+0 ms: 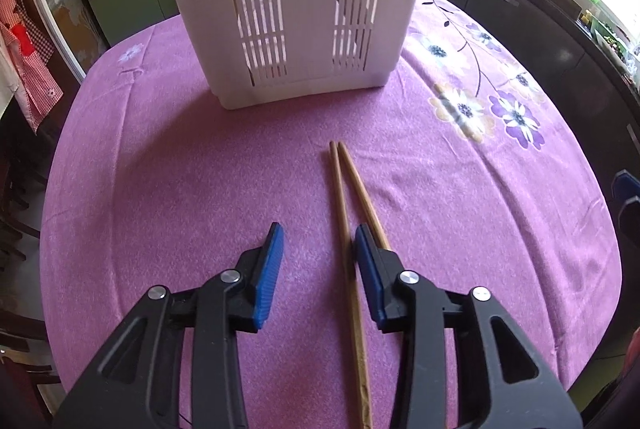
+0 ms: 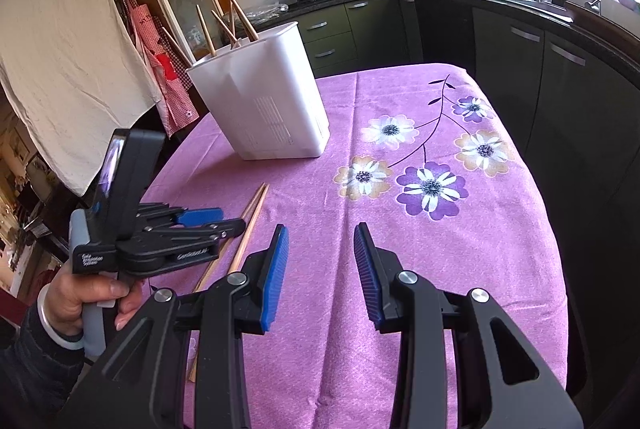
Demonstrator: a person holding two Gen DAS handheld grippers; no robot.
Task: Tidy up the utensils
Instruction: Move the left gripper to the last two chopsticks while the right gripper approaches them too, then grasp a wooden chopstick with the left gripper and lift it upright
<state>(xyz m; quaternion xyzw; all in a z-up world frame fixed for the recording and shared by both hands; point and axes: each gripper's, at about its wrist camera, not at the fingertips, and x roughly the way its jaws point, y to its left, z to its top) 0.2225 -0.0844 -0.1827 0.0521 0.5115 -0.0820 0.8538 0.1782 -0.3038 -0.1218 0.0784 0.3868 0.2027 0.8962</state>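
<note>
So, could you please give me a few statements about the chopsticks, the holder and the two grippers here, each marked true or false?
1. Two chopsticks lie on the purple tablecloth. True.
2. The white utensil holder is empty. False: several chopsticks already stand in it.
3. The left gripper is clamped on a chopstick. False: its jaws are open, with one chopstick running between them, ungripped.
4. The right gripper is open and holds nothing. True.
5. The loose chopsticks touch the holder. False: bare cloth separates them.
</note>
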